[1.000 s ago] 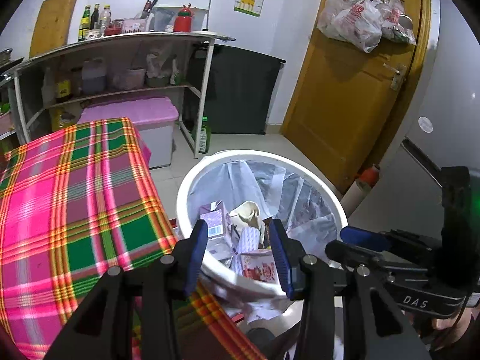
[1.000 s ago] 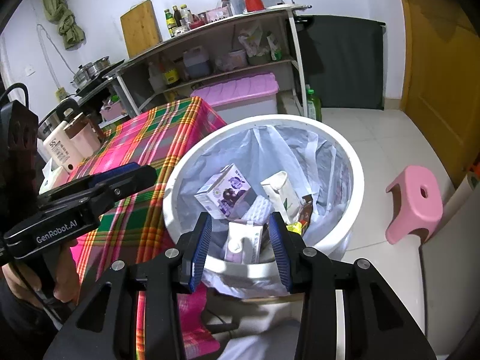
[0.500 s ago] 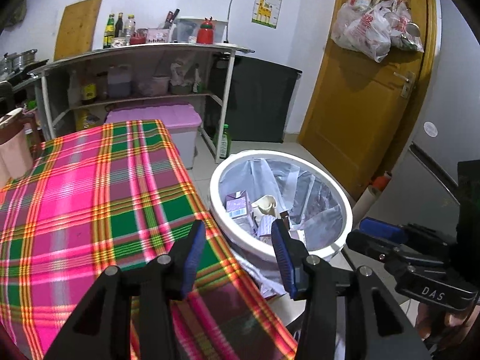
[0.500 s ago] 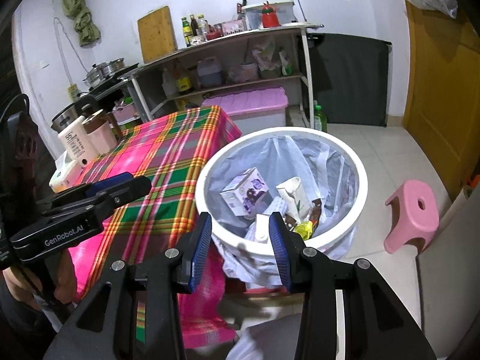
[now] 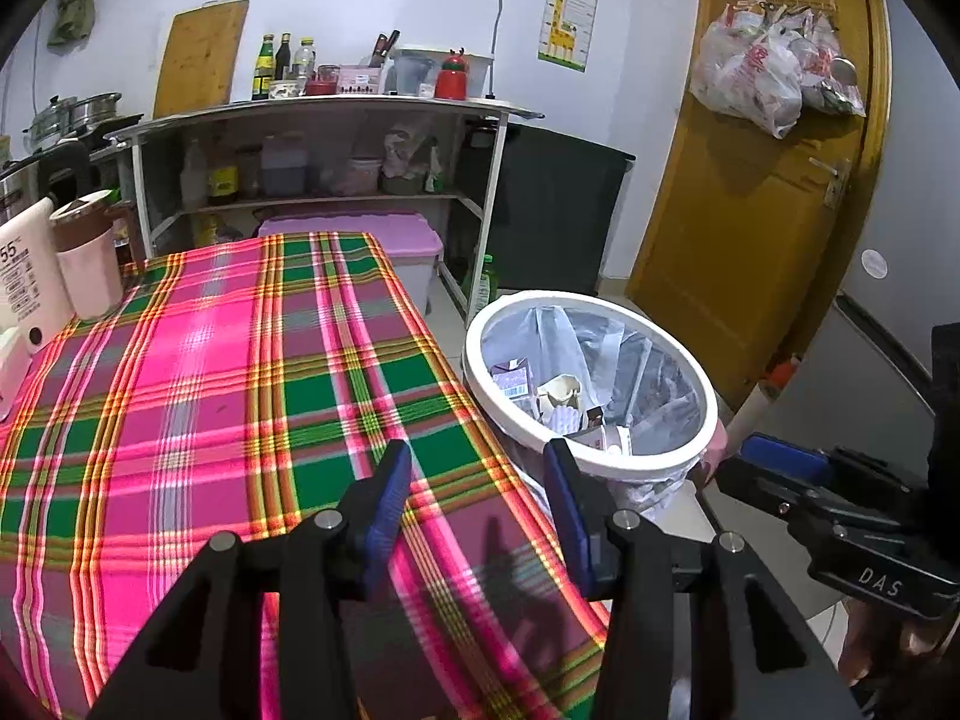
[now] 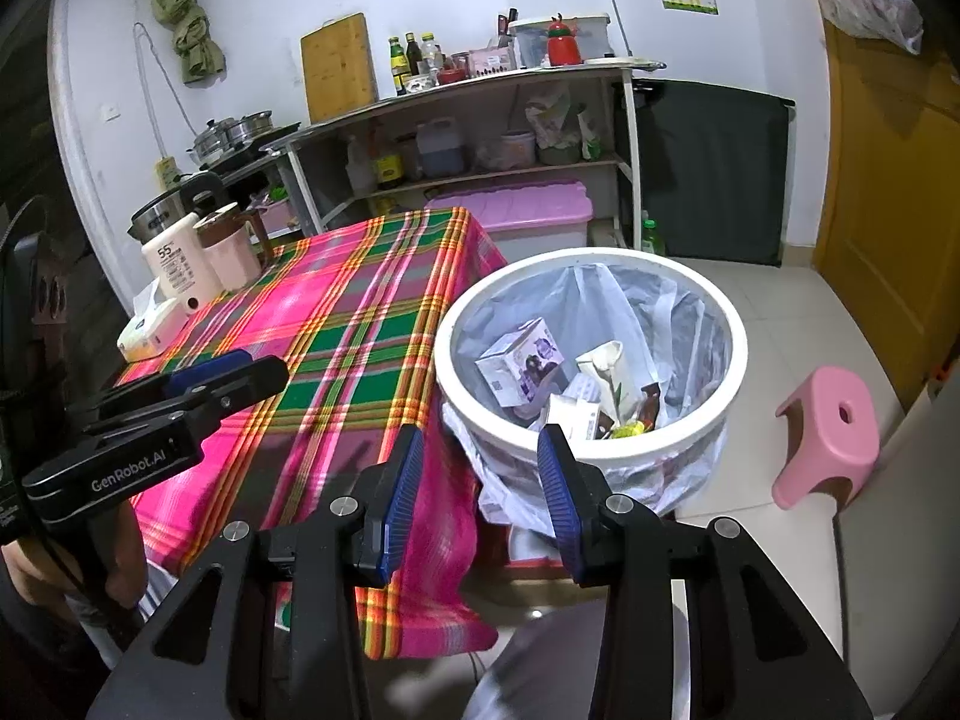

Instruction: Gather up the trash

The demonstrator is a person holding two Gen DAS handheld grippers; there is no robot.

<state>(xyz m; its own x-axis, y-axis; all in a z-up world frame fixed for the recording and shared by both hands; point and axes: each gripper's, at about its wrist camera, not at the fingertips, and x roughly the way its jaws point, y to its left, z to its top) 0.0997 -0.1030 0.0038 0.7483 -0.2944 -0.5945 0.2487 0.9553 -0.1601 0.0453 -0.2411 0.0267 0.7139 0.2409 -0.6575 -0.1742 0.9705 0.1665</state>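
Observation:
A white trash bin (image 5: 600, 298) (image 6: 591, 255) with a clear liner stands on the floor at the right edge of the plaid-covered table (image 5: 210, 396) (image 6: 360, 312). Inside it lie a purple-and-white carton (image 6: 521, 360) (image 5: 511, 375), a cream carton (image 6: 607, 369) and several other wrappers. My left gripper (image 5: 477, 462) hovers open and empty over the tablecloth's right edge, left of the bin. My right gripper (image 6: 481, 444) is open and empty too, in front of the bin's near rim. Each gripper's body shows at the side of the other's view.
A white bottle (image 6: 177, 267), a pink jug (image 6: 231, 252) and a tissue box (image 6: 150, 330) stand at the table's far left. A pink stool (image 6: 831, 432) sits right of the bin. Behind are a shelf unit (image 5: 324, 114), a pink storage box (image 6: 516, 210) and a yellow door (image 5: 750, 228).
Both grippers have drawn back from over the bin, which now looks smaller and farther off. The left gripper has swung left over the tablecloth. Both stay open and empty.

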